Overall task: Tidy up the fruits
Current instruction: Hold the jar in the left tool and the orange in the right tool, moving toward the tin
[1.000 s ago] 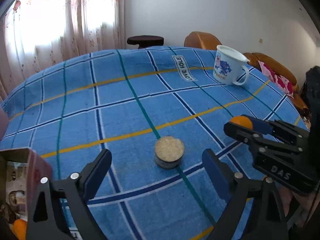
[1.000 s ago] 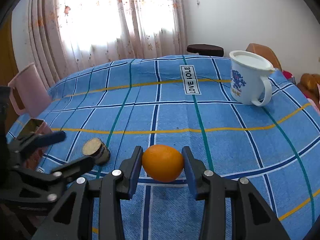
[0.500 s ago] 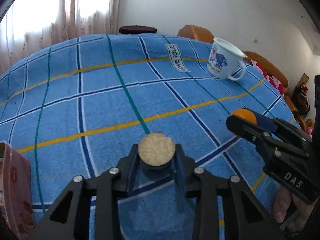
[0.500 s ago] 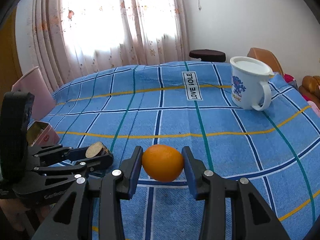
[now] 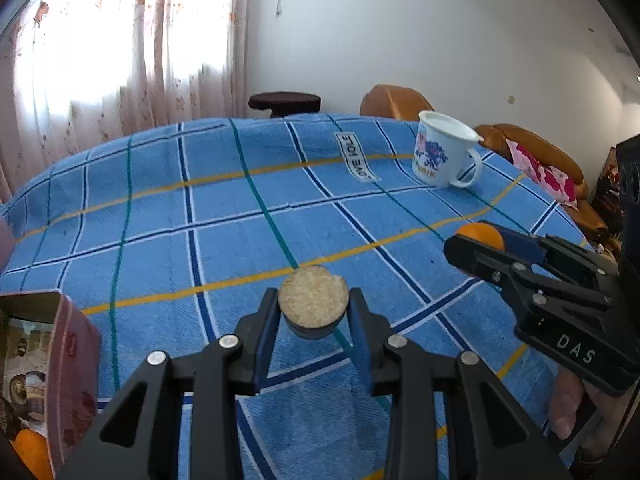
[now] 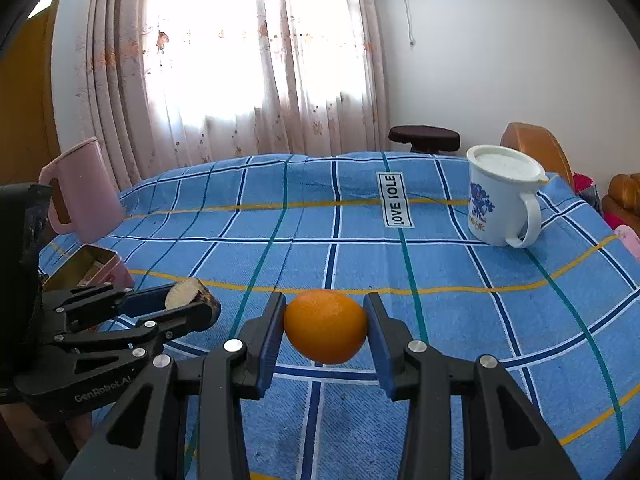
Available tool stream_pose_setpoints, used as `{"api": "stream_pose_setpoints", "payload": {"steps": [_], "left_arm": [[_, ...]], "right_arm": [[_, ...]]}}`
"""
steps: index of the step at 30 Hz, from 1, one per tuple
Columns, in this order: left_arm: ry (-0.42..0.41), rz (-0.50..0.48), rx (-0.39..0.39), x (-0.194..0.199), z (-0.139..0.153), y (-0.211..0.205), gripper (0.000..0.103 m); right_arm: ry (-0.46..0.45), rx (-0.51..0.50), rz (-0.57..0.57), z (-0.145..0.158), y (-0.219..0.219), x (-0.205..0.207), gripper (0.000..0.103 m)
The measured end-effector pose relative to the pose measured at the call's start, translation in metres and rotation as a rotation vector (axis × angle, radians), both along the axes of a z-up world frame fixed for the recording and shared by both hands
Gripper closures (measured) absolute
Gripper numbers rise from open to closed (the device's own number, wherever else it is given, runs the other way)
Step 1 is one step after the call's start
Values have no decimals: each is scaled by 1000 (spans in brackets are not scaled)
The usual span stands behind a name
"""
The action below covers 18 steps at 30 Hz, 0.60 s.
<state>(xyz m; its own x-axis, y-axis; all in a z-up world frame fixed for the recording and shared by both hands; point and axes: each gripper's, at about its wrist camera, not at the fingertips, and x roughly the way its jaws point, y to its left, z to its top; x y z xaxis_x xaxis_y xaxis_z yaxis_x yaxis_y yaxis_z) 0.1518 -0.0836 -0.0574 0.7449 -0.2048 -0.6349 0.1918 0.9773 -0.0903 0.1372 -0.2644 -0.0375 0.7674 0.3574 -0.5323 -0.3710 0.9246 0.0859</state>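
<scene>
The left gripper (image 5: 313,310) pinches a short cut fruit piece (image 5: 313,300) just above the blue checked cloth (image 5: 224,208), its pale cut face up. An open tin box (image 5: 48,364) lies at eight o'clock, nearest this hand. At three o'clock, the right gripper (image 6: 326,334) is clamped on an orange (image 6: 326,330), also lifted clear.

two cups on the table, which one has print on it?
The white mug at the far right: blue cartoon print and lettering on its side, loop handle. The pink cup at the far left, by the curtain, looks plain.
</scene>
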Motion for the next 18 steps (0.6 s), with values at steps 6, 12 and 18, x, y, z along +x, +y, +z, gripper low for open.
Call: {"api": "stream_pose_setpoints", "payload": {"steps": [6,12,18], "left_arm": [[-48,20,6,-7,5,2,67],[-86,38,4,-13,9,4,67],[-123,50,9,-20,12,5,67]], "right_arm": [[-37,9,6,3,-2,-7,61],[-79,17,8,7,-3,-14,61],[-113,22,8,10,-3,-20,61]]}}
